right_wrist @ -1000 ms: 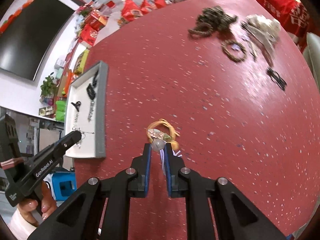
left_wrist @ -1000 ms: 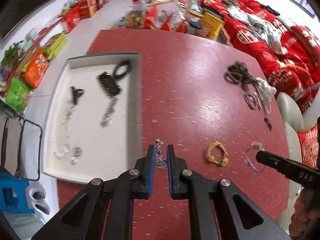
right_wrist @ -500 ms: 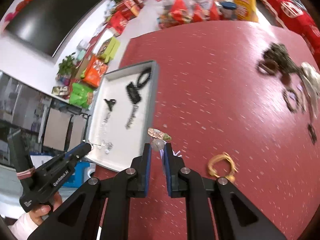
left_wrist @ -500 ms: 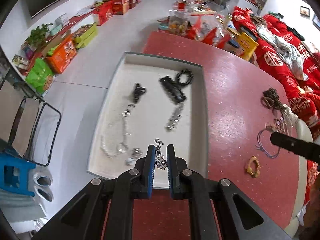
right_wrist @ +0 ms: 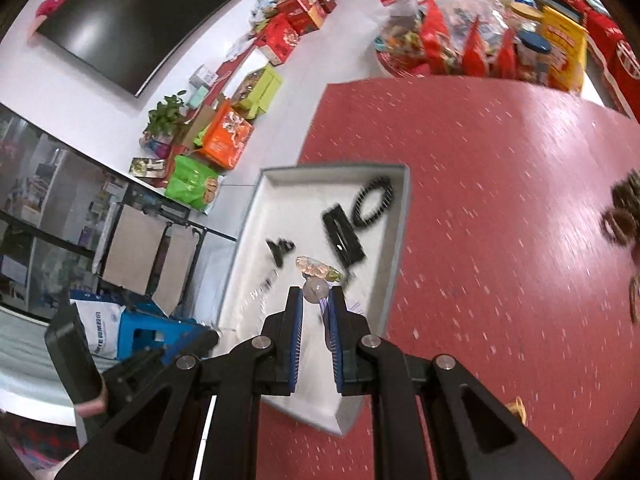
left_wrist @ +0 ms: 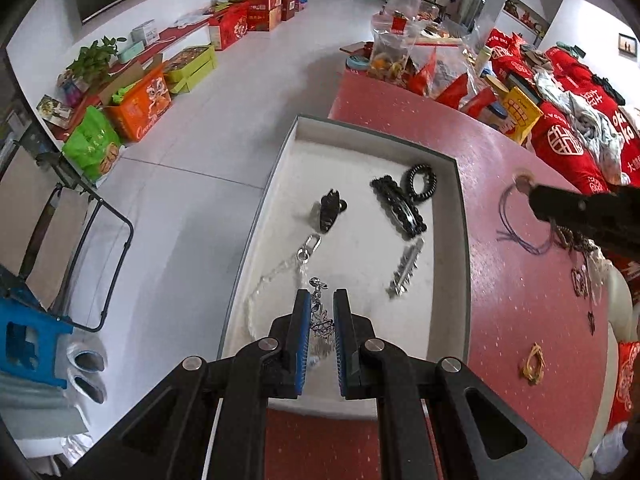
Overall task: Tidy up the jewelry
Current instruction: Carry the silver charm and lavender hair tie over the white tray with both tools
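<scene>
Both tools moved over tray (left_wrist: 460, 216) | left tool (left_wrist: 320, 312) grips chain (left_wrist: 319, 308) | right tool (right_wrist: 316, 304) grips bracelet (right_wrist: 318, 270)

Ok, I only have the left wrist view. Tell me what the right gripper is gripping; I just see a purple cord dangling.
Observer: The right gripper is shut on a beaded bracelet. A clear round bead sits between the pads, and pale and green beads stick out ahead.
Operator: Now give me where its tips are.
Observer: In its own view they hang over the white tray, just short of the black hair clip and nearer the tray's table-side wall.
</scene>
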Available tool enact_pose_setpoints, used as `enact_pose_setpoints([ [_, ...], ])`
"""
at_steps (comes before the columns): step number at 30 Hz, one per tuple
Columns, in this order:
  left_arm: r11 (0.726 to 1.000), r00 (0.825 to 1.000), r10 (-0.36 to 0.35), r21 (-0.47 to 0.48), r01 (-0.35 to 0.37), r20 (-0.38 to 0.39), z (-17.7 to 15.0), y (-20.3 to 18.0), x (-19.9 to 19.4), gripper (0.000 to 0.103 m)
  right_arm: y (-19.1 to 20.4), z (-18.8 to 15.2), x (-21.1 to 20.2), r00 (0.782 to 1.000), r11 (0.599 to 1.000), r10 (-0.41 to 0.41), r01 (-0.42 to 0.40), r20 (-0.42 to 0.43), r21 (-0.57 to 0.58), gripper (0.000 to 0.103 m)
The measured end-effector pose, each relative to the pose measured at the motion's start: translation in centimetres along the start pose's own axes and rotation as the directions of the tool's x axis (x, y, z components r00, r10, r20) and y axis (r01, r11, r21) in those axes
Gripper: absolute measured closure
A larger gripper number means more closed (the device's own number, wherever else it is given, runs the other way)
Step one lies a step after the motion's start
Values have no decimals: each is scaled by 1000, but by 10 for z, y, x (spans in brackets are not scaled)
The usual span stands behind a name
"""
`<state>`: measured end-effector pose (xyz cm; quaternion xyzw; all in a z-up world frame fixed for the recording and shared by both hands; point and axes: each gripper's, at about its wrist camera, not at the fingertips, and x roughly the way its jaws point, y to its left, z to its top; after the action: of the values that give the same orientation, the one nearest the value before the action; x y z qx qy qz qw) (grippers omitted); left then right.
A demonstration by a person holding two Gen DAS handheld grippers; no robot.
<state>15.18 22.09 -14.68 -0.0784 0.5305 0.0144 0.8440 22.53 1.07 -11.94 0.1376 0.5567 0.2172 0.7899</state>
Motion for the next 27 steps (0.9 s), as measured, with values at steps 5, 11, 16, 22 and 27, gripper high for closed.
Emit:
enact_pose_setpoints([
  [5, 1000, 1000, -7, 2, 7, 4, 9, 1, 16, 90, 8, 13, 23, 1000, 999, -16, 16, -11, -35, 89],
  [11, 1000, 1000, -13, 9, 13, -11, 15, -3, 38, 90, 4, 15, 51, 998, 999, -40, 38, -41, -35, 89],
  [16, 1000, 1000, 0, 13, 0, -19, 17, -5, 52, 90, 1, 13, 68, 997, 998, -60, 57, -58, -38, 89],
  [22, 999, 999, 38, 18, -37, -35, 17, -3, 72, 90, 2, 14, 88, 992, 992, -109, 104, -63, -74, 90],
  [27, 998, 997, 58, 24, -57, -42, 17, -2, 84, 90, 2, 15, 103, 988, 988, -135, 128, -71, -90, 89],
])
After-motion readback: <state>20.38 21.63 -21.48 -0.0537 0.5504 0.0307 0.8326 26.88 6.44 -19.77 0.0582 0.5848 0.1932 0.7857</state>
